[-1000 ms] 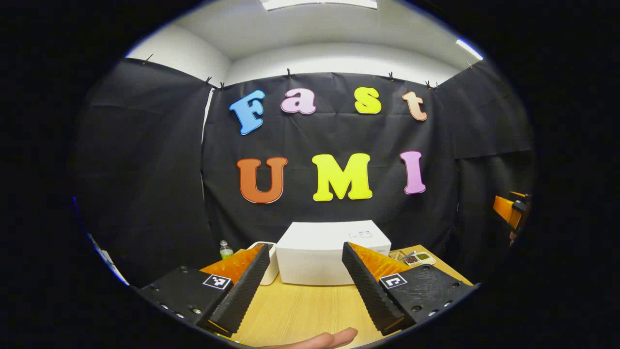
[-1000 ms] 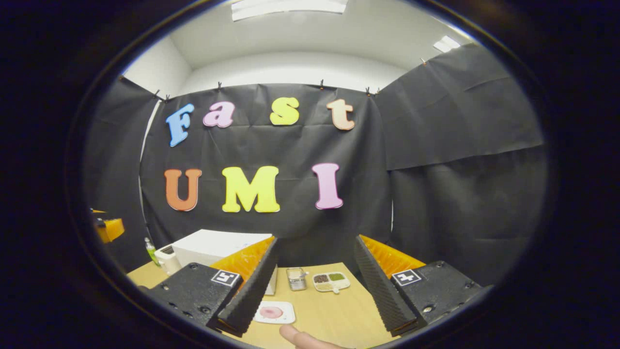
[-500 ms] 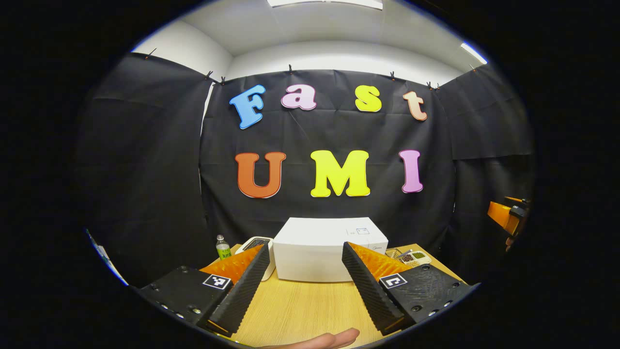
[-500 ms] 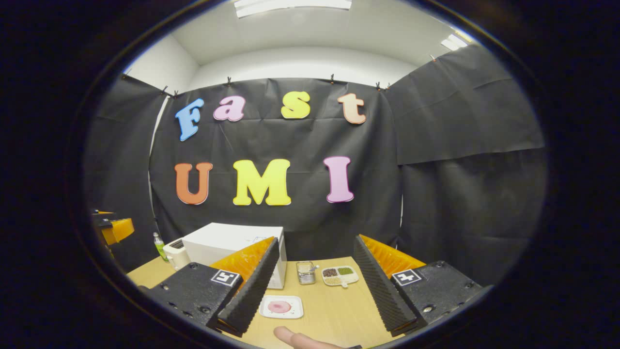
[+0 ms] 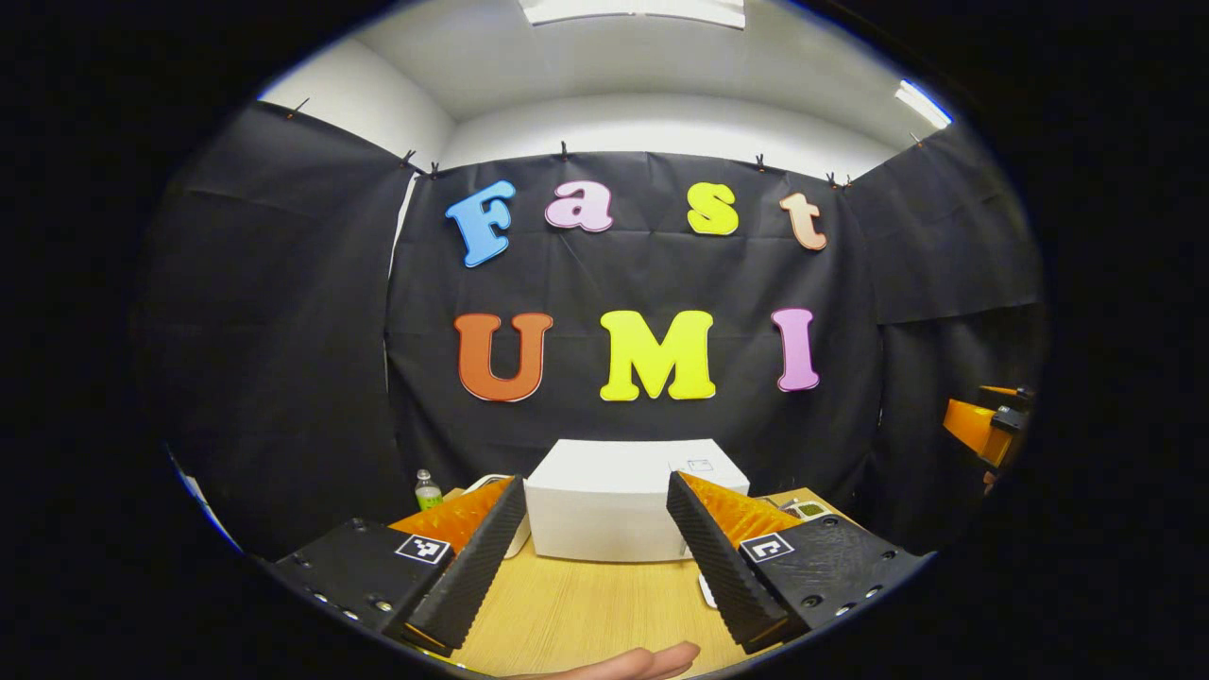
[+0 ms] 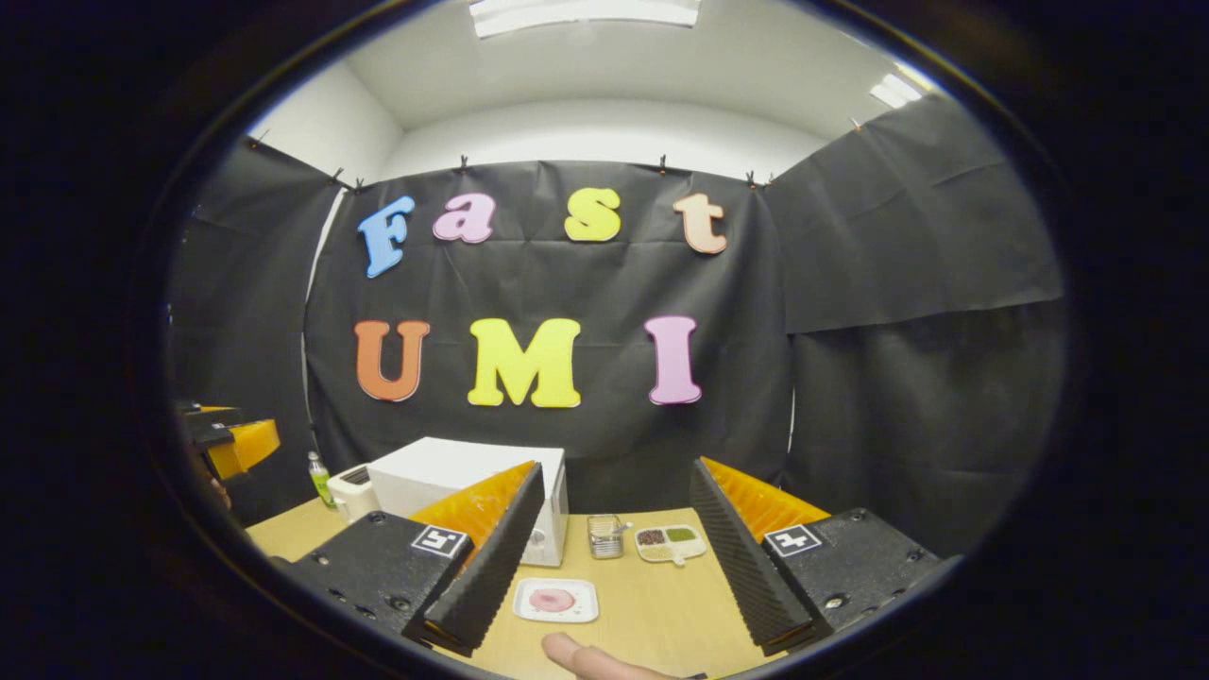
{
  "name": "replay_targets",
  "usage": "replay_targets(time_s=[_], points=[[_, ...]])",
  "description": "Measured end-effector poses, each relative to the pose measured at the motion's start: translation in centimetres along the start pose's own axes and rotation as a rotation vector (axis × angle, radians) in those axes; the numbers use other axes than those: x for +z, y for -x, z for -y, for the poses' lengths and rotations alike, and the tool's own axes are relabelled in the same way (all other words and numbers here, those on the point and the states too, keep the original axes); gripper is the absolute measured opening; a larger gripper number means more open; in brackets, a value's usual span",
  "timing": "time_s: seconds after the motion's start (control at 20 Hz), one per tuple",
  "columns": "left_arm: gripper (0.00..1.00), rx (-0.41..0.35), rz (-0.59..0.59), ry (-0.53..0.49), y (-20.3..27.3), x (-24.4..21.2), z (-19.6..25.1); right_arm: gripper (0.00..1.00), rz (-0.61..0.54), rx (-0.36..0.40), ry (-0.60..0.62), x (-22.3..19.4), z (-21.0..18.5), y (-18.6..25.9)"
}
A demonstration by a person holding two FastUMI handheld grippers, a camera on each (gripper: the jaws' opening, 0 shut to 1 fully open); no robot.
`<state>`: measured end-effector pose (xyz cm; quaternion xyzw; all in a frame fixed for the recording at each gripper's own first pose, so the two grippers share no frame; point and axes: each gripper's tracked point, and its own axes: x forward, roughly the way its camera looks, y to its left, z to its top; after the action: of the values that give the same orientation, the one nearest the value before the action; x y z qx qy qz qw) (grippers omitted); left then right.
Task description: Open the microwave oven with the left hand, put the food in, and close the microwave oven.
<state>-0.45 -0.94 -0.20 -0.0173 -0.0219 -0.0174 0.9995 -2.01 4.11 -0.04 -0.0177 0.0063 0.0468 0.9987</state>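
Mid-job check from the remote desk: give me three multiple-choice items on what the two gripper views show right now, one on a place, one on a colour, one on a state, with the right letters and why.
1. Where does the plate with the pink food lie?
A. on the table in front of the microwave oven's right end
B. on top of the microwave oven
C. inside the microwave oven

2. What colour is the microwave oven?
A. black
B. white
C. red

3. How does the left gripper stand?
A. shut on the plate
B. shut on the door handle
C. open, holding nothing

Answers:
1. A: the right gripper view shows the plate flat on the wooden table, nearer than the oven.
2. B: its casing is white in both views.
3. C: the left gripper view shows its fingers wide apart with bare table between them.
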Motion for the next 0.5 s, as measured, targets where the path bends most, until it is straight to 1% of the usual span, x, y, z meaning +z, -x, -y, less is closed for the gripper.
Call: replay_targets(time_s=[0.2, 0.4, 0.45, 0.5], points=[[0.95, -0.015, -0.002, -0.003, -0.6, -0.4, 1.3, 0.99, 0.000, 0.004, -0.002, -0.2, 0.0, 0.0], [0.95, -0.026, -0.038, 0.011, -2.6, -2.6, 3.1, 0.99, 0.000, 0.000, -0.006, -0.6, 0.4, -0.2], [0.95, -0.031, -0.041, 0.008, -3.6, -3.2, 3.7, 0.92, 0.000, -0.001, -0.010, -0.8, 0.7, -0.3], [0.95, -0.038, -0.043, 0.001, -4.7, -4.0, 4.4, 0.91, 0.000, 0.000, -0.012, -0.9, 0.9, -0.4]])
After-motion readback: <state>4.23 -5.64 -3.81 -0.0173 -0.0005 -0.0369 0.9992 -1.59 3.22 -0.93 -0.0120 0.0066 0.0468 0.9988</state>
